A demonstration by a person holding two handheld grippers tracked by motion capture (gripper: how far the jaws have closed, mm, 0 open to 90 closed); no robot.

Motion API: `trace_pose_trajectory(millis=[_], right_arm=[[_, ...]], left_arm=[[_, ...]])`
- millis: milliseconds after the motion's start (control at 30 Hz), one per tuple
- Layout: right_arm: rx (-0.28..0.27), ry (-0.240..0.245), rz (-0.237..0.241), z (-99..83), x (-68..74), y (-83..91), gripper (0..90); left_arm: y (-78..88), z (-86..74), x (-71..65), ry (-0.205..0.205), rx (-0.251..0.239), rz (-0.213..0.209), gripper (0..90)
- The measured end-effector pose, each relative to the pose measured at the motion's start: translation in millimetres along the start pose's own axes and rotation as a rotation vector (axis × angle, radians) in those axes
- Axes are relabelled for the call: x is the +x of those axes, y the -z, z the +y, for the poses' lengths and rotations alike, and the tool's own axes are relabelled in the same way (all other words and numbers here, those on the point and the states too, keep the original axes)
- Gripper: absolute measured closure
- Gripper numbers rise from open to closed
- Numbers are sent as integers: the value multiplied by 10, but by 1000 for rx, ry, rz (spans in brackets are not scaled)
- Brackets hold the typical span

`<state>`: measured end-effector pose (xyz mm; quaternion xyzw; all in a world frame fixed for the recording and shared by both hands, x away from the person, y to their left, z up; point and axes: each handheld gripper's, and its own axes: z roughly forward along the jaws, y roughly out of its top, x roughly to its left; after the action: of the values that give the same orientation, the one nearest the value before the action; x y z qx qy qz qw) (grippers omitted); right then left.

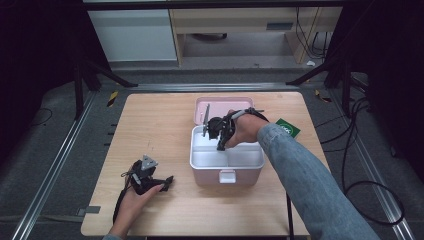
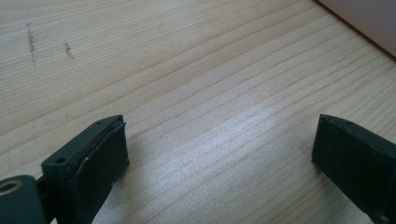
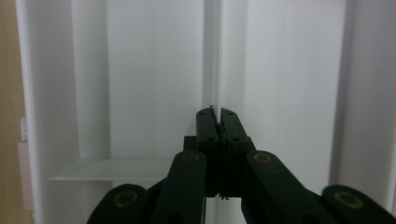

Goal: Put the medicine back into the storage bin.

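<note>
A pink box (image 1: 227,176) with its lid (image 1: 225,103) thrown back stands at the middle of the wooden table. A white tray (image 1: 246,156) with compartments sits inside it. My right gripper (image 1: 220,144) reaches down into the tray from the right. In the right gripper view its jaws (image 3: 215,114) are pressed together on the thin upright white divider (image 3: 213,56) of the tray. My left gripper (image 1: 167,181) rests low on the table left of the box. Its jaws (image 2: 219,140) stand wide apart over bare wood with nothing between them.
A green packet (image 1: 288,129) lies on the table right of the box, beside the right sleeve. The pink box corner (image 2: 369,23) shows at the top right of the left gripper view. Cables lie on the floor to the right of the table (image 1: 150,130).
</note>
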<state>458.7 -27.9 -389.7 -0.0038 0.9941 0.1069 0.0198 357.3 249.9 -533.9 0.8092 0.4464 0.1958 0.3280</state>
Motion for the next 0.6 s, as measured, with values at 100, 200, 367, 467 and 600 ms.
trace_pose_trajectory(millis=[100,200,367,467,600], right_arm=[[-9,-7,6,-8,-3,3,895],[-16,-3,5,-13,3,7,896],[-24,-3,-1,-24,10,38,897],[-35,-3,-6,-33,15,58,897],[-55,-16,-9,-50,25,105,897]], left_arm=[[0,0,0,0,0,0,28],[0,0,-1,1,0,0,28],[-1,0,-2,1,-1,0,28],[0,0,-2,1,1,0,28],[0,0,-2,0,1,1,28]])
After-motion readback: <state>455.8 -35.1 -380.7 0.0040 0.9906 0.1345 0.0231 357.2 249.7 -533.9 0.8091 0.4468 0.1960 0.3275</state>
